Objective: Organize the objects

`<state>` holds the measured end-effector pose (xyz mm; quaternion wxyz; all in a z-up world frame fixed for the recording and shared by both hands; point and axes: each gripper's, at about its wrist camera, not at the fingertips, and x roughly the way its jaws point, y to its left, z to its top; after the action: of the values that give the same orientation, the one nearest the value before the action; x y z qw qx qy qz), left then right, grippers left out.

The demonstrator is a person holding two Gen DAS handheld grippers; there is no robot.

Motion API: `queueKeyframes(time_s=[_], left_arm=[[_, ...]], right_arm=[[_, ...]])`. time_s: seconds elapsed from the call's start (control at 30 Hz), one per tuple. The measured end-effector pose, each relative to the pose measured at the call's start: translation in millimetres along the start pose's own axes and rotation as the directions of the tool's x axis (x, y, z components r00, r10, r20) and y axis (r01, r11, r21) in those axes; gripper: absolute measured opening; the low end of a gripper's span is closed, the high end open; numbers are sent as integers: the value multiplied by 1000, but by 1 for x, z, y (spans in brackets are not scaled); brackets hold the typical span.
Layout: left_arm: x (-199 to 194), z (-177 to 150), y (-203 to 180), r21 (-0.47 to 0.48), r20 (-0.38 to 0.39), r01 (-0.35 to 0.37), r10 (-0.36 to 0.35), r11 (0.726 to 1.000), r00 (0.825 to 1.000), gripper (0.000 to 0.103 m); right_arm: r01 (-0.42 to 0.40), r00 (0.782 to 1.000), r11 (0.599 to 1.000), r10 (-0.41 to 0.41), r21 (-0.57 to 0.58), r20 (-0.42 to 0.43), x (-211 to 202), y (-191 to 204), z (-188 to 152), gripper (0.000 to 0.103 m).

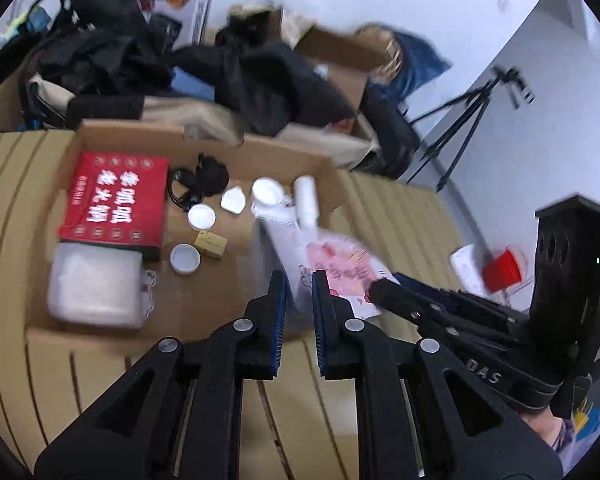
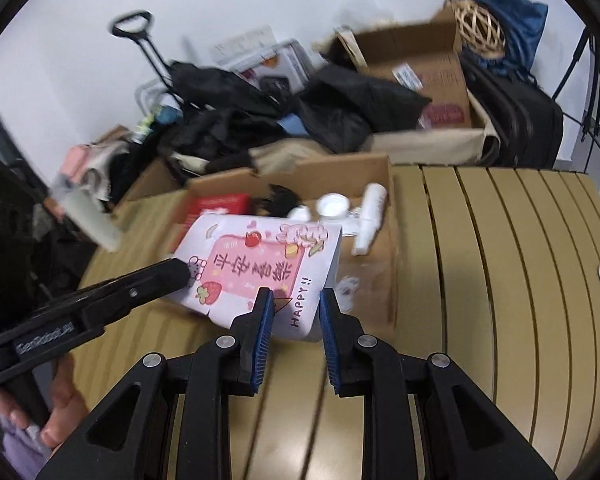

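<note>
A white gift box (image 2: 256, 268) with a pink label, strawberry drawings and "HAPPY!!" hangs tilted over the near edge of an open cardboard box (image 2: 332, 168). My right gripper (image 2: 296, 304) is shut on its near corner. My left gripper (image 2: 184, 272) comes in from the left and pinches the box's left edge. In the left wrist view the gift box (image 1: 336, 264) lies ahead; its white edge sits between the shut pads of my left gripper (image 1: 300, 292), and my right gripper (image 1: 380, 292) grips it from the right.
The cardboard box (image 1: 204, 136) holds a red box (image 1: 116, 200), a clear plastic tub (image 1: 96, 284), white caps, a wooden block (image 1: 210, 244), a black cable and a white bottle (image 1: 306, 200). It sits on a slatted tan table (image 2: 500, 260). Behind lie dark clothes (image 1: 260, 80), cartons and a tripod (image 1: 472, 112). A red cup (image 1: 502, 270) stands right.
</note>
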<state>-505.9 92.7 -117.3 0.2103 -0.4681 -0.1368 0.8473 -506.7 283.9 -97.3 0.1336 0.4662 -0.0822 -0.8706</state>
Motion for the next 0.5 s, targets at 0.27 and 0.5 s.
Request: queueKeyframes(time_s=[0.27, 0.5], left_arm=[[48, -19, 5, 85, -82, -67, 74, 994, 994, 35], [-44, -21, 4, 110, 49, -257, 253, 960, 966, 102]], right_arm=[[128, 990, 992, -128, -11, -53, 41, -18, -3, 26], [154, 988, 985, -153, -78, 20, -20, -2, -3, 92]])
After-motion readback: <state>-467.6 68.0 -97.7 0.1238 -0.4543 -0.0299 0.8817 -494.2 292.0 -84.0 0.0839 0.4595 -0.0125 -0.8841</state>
